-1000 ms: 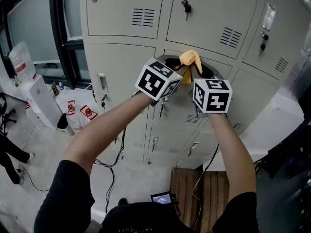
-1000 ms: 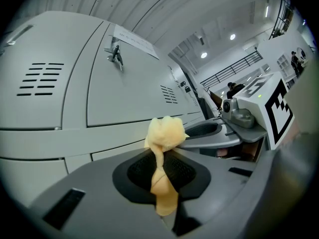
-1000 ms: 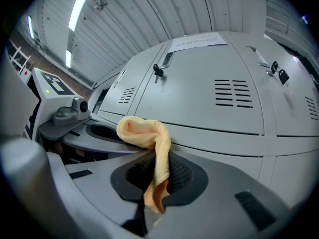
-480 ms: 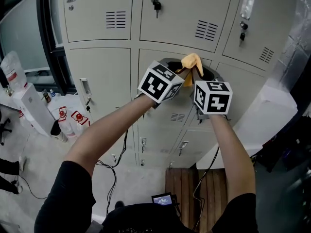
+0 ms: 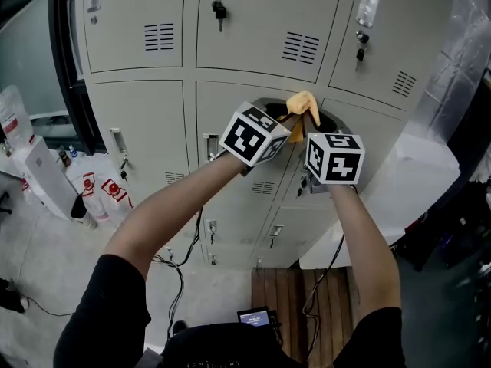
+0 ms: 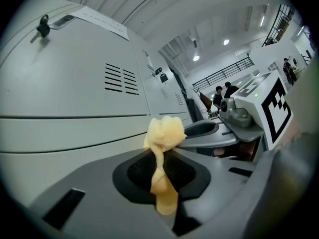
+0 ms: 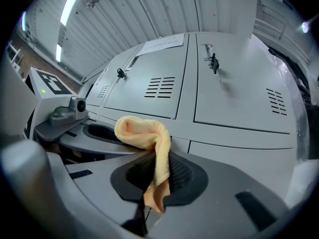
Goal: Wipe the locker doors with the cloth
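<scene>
Two grippers are closed on one cloth (image 7: 141, 132), each pinching a different part of it.

Left gripper (image 6: 160, 164) – jaws shut on the cloth. A twisted strip of the yellow fabric runs between the dark ribbed pads (image 6: 141, 169). A rounded bunch stands out just beyond the fingertips, and a short tail hangs out behind them on the camera side.

Right gripper (image 7: 156, 172) – jaws likewise shut on the cloth. The fabric drops as a narrow fold between its pads (image 7: 182, 176), with a loose end showing below. A thick roll arches out past the tips, over to the left gripper's jaws.

In the head view the two grippers are raised side by side, tips close together and angled toward each other. The cloth bunches up between and just above the tips.

Position against the locker doors (image 5: 245, 29): the cloth is held in front of the middle row, near the seam between the centre door and the door to its right. Whether the fabric touches the metal cannot be told from any view.

Upper-row doors are shut, with slotted vents, and a key (image 5: 219, 11) hangs in the centre lock. Both of the person's forearms (image 5: 173, 205) are stretched out toward the lockers.
</scene>
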Demonstrator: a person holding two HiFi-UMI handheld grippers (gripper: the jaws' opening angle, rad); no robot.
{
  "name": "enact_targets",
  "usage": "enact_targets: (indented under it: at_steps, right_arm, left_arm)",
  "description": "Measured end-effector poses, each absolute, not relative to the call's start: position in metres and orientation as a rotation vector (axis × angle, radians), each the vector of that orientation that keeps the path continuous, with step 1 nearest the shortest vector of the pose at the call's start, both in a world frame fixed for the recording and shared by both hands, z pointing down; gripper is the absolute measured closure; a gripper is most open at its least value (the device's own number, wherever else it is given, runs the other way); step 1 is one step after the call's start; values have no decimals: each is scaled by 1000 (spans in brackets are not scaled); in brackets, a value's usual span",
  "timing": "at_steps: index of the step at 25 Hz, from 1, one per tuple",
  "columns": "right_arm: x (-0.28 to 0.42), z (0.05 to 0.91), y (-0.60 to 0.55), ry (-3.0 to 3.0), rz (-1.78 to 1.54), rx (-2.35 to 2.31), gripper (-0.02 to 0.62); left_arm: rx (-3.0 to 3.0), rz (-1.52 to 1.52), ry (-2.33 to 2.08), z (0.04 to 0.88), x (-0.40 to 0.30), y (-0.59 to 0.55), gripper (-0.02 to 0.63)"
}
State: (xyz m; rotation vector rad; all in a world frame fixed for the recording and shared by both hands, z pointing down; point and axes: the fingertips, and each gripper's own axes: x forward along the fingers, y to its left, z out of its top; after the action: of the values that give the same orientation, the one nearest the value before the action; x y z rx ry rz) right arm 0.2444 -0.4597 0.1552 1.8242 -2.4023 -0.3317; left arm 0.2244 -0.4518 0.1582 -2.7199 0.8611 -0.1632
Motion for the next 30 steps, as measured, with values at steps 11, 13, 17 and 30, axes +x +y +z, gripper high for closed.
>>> enact_targets:
  at_steps: [11,13,17,30]
  right_arm:
    - [259,158,-460,-2400,-321,1829,534]
    - [259,158,-460,-2397,-320,1833,534]
    - [256,157,-458,-2385,-328,1842,534]
    - [181,155,-442,-2486,-402,1755,534]
  left_arm:
    - [-2748,-167,835,161,239,-451,552]
    - [-2786,-145,820,161,238,-451,552]
    - [-2817,-122,805,160,236,-449,552]
    - [-2749,-110,829,160,162,-433,552]
